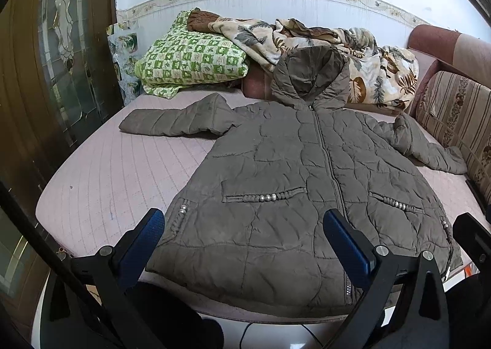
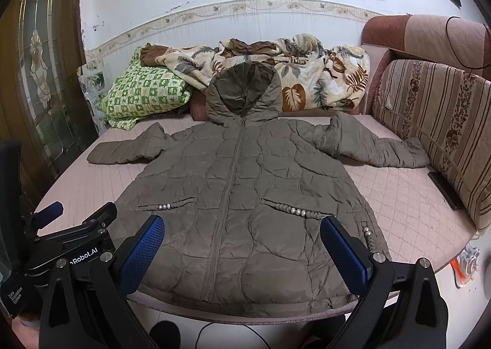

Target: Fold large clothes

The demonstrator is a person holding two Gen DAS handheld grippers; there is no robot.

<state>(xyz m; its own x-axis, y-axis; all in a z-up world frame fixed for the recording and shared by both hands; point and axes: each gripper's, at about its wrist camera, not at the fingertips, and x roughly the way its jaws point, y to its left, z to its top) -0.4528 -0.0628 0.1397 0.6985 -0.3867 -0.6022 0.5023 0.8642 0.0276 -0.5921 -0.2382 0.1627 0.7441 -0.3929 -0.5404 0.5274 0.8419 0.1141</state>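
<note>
I hold both the left tool [image 1: 244, 240] and the right tool [image 2: 242, 241] wide open and empty above the bed's near edge, where the coat [image 1: 294, 195] lies flat, zipped, hem toward me. My worry is the puffy quilting: a shallow pinch could slip, and the sleeve [image 2: 368, 146] at the right edge may drag and bunch against the cushion [image 2: 435, 122].

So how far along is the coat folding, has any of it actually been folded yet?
Done so far: only the laying out. The quilted hooded coat lies flat, zipped, front up on the bed, with both sleeves spread outward. In hand: nothing. The left tool and right tool are both open above the hem. Left: every fold, sleeves first probably.
</note>
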